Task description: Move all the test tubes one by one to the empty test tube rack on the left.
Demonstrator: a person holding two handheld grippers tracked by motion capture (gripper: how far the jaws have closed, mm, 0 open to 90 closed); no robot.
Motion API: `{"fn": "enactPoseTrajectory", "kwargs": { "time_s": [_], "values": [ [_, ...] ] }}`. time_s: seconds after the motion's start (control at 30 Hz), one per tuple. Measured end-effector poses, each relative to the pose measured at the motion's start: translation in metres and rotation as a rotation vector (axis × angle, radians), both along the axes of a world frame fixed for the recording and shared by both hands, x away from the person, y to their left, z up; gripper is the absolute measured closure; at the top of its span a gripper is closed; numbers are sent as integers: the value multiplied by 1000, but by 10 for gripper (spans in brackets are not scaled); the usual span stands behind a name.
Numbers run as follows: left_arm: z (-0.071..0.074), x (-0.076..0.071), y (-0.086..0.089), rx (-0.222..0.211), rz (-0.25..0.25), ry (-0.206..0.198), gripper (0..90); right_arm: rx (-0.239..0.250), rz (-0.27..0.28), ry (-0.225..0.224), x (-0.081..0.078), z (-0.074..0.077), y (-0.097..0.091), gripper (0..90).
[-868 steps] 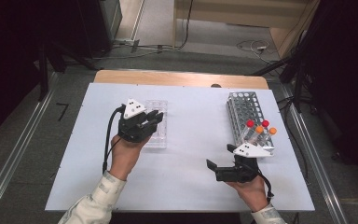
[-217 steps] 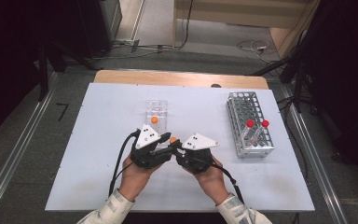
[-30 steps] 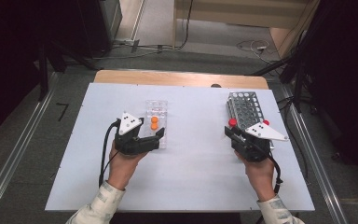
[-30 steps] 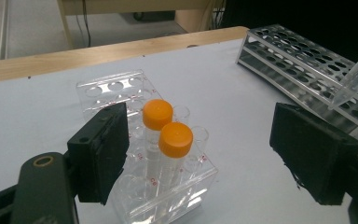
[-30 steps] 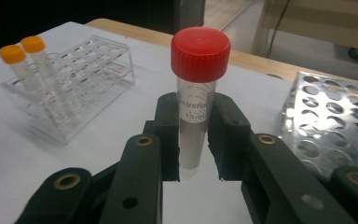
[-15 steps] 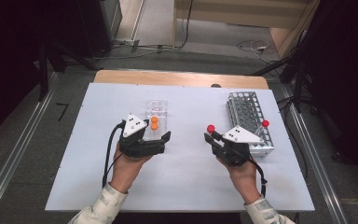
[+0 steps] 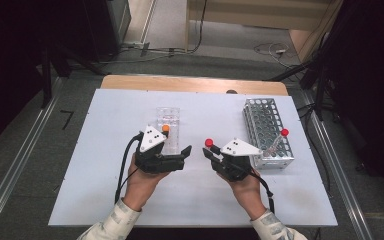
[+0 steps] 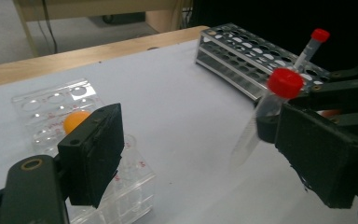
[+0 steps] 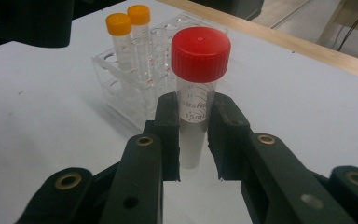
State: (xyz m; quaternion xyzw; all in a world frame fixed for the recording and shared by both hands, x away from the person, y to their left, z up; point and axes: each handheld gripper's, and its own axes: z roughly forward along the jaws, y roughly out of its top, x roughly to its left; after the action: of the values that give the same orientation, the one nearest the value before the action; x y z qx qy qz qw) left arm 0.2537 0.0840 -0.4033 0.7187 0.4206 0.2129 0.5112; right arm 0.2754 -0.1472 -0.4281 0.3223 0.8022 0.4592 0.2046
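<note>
White table (image 7: 105, 130) w/ wood far edge, grey floor (image 7: 10, 150), cables (image 7: 272, 49), dark surroundings.

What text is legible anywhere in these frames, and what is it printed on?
"absfi": partial print on the red-capped tube held in the right gripper; the jaws cover the rest.
"15ml" (uncertain): the line below it on the same tube, half hidden and blurred.
Red markings on the clear plastic rack: too blurred to read.
Red graduations on the orange-capped tubes: too small to read.
Nothing else legible.
</note>
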Motion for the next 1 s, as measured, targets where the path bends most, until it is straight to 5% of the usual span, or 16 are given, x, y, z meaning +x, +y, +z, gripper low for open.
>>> {"fn": "enactPoseTrajectory", "kwargs": {
  "time_s": [0.17,0.43,0.7,0.93,1.0],
  "values": [
    [-1,-2,-7,1,-39,2,203,-7,27,14,-1,-5,13,720],
    [-6,-6,-14,3,-101,0,459,0,96,19,-10,-8,34,720],
    [-7,-6,-14,17,-113,0,680,7,105,19,-12,-6,38,720],
    [-6,-7,-13,13,-112,2,701,23,112,36,-13,-6,36,706],
    [-5,-6,-11,12,-110,3,702,40,118,47,-12,-5,35,623]
  ]
}}
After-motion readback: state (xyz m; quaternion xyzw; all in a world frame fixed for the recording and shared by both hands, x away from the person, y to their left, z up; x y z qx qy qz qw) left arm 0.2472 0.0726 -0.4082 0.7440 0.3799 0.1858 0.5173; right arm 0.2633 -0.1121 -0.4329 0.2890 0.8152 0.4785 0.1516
